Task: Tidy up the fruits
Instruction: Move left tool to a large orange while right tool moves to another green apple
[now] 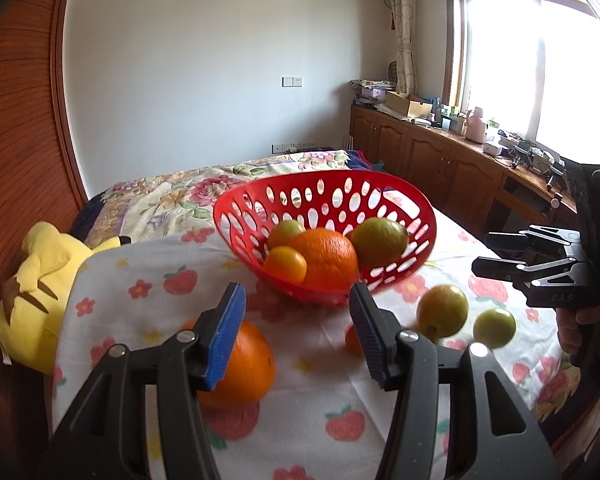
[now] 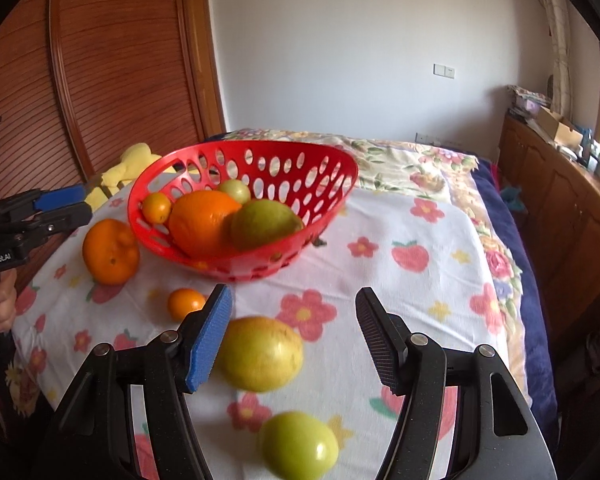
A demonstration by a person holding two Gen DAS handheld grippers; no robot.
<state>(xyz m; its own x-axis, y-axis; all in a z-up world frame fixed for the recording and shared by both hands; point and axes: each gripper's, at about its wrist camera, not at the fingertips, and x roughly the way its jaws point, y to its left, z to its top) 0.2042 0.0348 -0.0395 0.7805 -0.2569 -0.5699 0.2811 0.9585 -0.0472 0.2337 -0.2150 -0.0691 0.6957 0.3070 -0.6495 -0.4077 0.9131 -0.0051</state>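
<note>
A red perforated basket [image 1: 388, 192] [image 2: 332, 176] stands on a fruit-print cloth and holds a big orange [image 1: 326, 258], a yellow-green citrus [image 1: 380, 240] and two small fruits. My left gripper [image 1: 298, 312] is open and empty, just above a large orange [image 1: 248, 364] [image 2: 110, 250] on the cloth. My right gripper [image 2: 292, 316] is open and empty over a yellow-green citrus [image 2: 260, 354] [image 1: 442, 310]. A small green fruit [image 2: 298, 444] [image 1: 494, 328] and a small orange fruit [image 2: 186, 302] [image 1: 353, 340] lie nearby.
A yellow plush toy [image 1: 36, 280] lies at the cloth's left edge beside a wooden wardrobe [image 2: 100, 80]. A floral quilt [image 1: 188, 192] covers the bed behind the basket. A wooden cabinet [image 1: 440, 160] cluttered with items runs along the right under the window.
</note>
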